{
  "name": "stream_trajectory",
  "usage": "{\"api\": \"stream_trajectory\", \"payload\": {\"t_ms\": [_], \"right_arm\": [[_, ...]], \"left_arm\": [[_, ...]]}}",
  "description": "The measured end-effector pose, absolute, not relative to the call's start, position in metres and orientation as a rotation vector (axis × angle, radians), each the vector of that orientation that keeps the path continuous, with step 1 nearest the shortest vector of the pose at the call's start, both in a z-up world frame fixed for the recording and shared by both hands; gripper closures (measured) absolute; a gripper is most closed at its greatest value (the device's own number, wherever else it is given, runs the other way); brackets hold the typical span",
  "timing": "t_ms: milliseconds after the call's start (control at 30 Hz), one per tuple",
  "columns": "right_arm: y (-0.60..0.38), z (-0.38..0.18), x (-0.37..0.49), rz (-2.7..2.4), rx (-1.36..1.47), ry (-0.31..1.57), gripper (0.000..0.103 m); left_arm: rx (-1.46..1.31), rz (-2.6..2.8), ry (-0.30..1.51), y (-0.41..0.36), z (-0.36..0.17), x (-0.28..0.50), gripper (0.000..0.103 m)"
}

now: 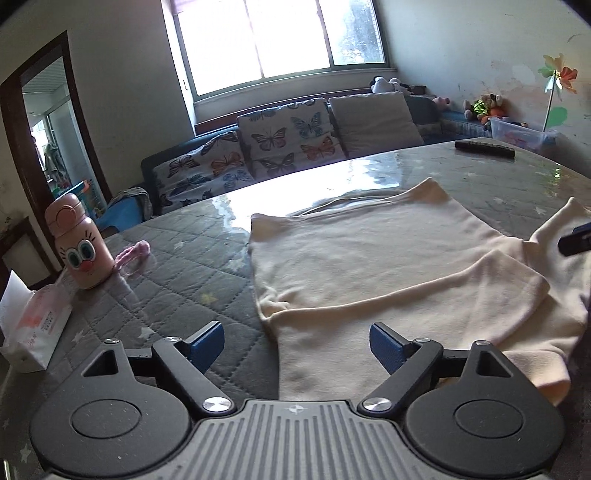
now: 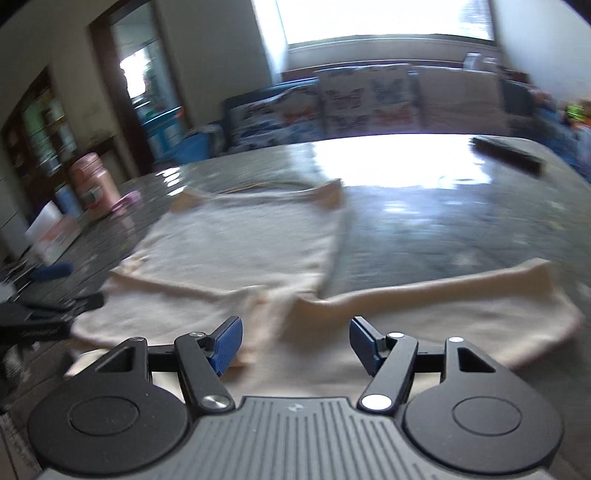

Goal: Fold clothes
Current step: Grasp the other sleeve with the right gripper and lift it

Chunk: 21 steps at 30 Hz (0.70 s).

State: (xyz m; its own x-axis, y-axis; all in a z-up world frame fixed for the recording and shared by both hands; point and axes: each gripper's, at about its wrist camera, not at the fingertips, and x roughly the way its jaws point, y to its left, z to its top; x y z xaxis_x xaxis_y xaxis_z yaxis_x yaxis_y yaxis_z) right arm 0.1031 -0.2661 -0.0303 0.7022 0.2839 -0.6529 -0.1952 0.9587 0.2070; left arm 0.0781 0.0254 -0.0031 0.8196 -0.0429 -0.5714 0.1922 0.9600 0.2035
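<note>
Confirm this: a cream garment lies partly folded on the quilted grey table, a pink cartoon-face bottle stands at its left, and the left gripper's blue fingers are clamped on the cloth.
Not right. The left gripper stands open, its blue fingers apart and holding nothing, as the left wrist view shows. The rest holds: the cream garment lies partly folded on the quilted grey table, with the pink cartoon-face bottle at its left.

Window (image 1: 280, 33) backlight glares off table (image 1: 258, 195); right-wrist view motion-blurred.

Glossy quilted grey table (image 1: 192, 266) with cream garment (image 1: 369, 258), pink bottle (image 1: 79, 247), tissue pack (image 1: 33, 325), remote (image 1: 484, 148).
</note>
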Motion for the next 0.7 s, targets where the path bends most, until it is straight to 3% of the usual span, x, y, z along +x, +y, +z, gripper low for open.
{"api": "stream_trajectory", "payload": {"t_ms": [533, 700], "right_arm": [[-0.394, -0.046, 0.109, -0.185, 0.154, 0.71, 0.042], [-0.394, -0.056, 0.116, -0.197, 0.166, 0.724, 0.056]], "left_arm": [[0.282, -0.146, 0.605, 0.012, -0.003, 0.075, 0.009], [0.287, -0.145, 0.604, 0.01, -0.002, 0.074, 0.007]]}}
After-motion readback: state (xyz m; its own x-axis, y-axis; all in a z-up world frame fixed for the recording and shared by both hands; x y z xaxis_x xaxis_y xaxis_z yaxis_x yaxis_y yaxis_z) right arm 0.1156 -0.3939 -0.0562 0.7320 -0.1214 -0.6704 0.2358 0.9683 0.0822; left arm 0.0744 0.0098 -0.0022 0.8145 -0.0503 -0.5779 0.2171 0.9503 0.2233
